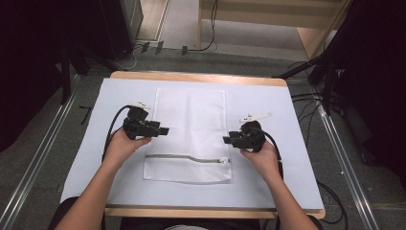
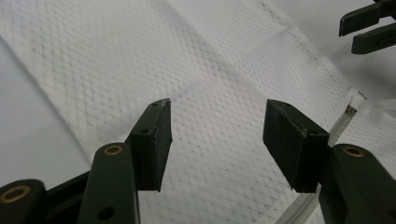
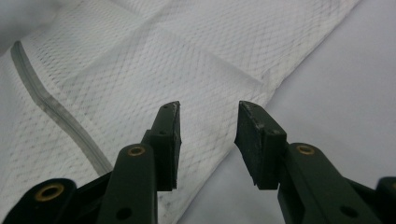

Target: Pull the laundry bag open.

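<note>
A white mesh laundry bag (image 1: pixel 191 124) lies flat in the middle of the table, its zipper (image 1: pixel 186 157) running across near the front end. My left gripper (image 1: pixel 165 131) is at the bag's left edge, pointing inward. In the left gripper view the left gripper (image 2: pixel 217 109) stands open above the mesh bag (image 2: pixel 116 56) with nothing between the jaws. My right gripper (image 1: pixel 226 140) is at the bag's right edge. In its own view the right gripper (image 3: pixel 208 109) is open over the edge of the mesh bag (image 3: pixel 163 51), gripping nothing, with the zipper (image 3: pixel 56 112) off to the left.
A pale sheet (image 1: pixel 268 100) covers the wooden table (image 1: pixel 201 77). The right gripper's jaws (image 2: pixel 369 25) show far off in the left gripper view, beyond the zipper end (image 2: pixel 351 108). Cables (image 1: pixel 311 108) and floor rails (image 1: pixel 344 153) lie around the table.
</note>
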The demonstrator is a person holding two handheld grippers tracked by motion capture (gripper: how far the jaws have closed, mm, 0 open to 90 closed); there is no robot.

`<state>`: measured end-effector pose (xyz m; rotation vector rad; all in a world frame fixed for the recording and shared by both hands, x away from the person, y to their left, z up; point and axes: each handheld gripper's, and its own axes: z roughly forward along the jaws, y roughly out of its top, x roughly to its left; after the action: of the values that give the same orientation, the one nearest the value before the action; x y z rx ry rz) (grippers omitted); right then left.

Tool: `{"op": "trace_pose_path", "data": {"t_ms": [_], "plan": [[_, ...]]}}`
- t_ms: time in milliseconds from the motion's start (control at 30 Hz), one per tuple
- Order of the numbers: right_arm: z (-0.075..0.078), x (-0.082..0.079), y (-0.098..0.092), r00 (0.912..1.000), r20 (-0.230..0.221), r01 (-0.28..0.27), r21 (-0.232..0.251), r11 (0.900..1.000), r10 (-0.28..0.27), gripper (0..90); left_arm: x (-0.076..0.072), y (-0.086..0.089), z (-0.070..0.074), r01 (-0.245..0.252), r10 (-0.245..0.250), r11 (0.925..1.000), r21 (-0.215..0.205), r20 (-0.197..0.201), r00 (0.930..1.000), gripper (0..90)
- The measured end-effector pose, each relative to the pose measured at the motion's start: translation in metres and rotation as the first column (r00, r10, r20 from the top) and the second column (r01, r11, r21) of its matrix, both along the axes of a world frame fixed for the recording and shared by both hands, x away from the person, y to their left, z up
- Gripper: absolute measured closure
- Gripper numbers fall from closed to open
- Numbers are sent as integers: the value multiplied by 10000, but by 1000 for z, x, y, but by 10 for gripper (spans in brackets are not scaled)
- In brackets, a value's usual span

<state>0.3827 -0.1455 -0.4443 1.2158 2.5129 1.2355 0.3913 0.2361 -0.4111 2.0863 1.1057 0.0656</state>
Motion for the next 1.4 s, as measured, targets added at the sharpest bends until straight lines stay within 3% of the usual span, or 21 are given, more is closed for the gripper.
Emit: {"op": "trace_pose_path", "data": {"t_ms": [433,600,733,833,1100,1400], "plan": [[-5,-21,-4,9996,-165,-235,-196,9995,231,692,-5,-21,7,545,-546,9985,62,104,9985,427],[-9,-26,-5,9985,-418,-382,-409,9984,365,762,-9,-30,7,580,-581,9982,150,103,9983,428],[-10,-29,-3,9976,-532,-474,-454,9978,450,870,-14,-38,5,830,-833,9965,136,220,9963,428],[-11,-29,-2,9963,-677,-547,-297,9981,526,887,-15,-42,2,892,-901,9955,320,276,9956,428],[-20,-30,1,9918,-1072,-729,-294,9969,693,900,-18,-48,-1,971,-979,9948,296,271,9948,430],[-24,-35,5,9898,-1148,-893,-376,9953,844,900,-20,-61,0,1401,-1411,9897,300,322,9895,430]]}}
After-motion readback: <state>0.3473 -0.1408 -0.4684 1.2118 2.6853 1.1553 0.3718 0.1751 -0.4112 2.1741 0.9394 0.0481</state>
